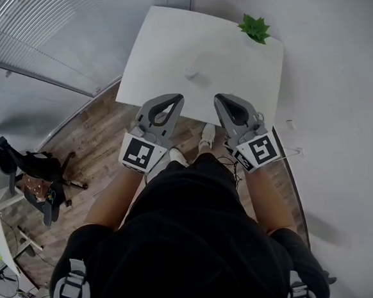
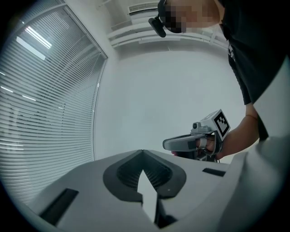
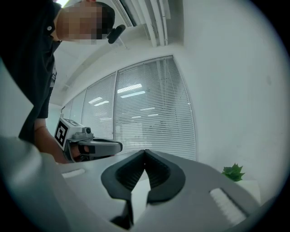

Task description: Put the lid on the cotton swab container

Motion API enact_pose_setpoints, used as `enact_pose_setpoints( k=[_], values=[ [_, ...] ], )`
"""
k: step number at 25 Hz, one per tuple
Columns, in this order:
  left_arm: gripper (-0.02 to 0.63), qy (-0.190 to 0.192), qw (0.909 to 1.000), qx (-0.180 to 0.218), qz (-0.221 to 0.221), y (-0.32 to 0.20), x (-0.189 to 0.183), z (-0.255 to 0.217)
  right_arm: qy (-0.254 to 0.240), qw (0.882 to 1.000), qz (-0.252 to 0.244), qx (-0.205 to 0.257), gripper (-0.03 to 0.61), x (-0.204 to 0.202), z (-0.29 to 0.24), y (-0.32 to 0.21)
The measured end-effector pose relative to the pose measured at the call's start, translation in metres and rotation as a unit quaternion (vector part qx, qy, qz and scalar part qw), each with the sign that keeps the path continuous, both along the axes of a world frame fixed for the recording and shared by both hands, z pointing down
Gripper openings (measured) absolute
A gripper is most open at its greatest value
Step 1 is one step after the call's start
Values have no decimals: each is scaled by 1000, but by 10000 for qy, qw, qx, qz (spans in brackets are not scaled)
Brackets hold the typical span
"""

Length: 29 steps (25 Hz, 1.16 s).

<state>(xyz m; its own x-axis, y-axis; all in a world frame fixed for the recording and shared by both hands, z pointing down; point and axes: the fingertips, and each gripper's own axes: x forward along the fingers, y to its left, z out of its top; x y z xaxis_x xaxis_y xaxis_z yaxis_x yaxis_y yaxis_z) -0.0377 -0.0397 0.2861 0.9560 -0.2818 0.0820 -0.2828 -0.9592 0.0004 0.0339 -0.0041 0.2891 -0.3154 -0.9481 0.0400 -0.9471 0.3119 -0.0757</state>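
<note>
Your left claw [image 1: 175,99] and right claw [image 1: 224,99]: both closed, empty. Ahead of them: one desk [image 1: 160,54], one small white object [image 1: 191,72], one plant [image 1: 254,28].

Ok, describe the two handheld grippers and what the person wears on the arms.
The left gripper and right gripper are light grey plastic, tapering to tongs lined with dark ribbed pads. Each carries a white cube with black square markers: the left cube and the right cube. The person wears a black short-sleeved top, leaving the forearms uncovered.
</note>
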Motion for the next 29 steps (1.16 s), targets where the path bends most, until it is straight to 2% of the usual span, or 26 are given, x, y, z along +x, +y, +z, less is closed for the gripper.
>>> enact_pose_setpoints(
  k=[12,23,29],
  values=[
    [8,-8,9999,153,-34,-5,-2,-10,122,9999,-86,62,11,-3,-7,-2],
    [8,63,9999,20,-102,-9,3,-5,69,9998,-178,81,11,-5,-6,-8],
    [8,-65,9999,20,-134,-10,0,-1,50,9997,-236,33,11,-10,-3,-8]
  ],
)
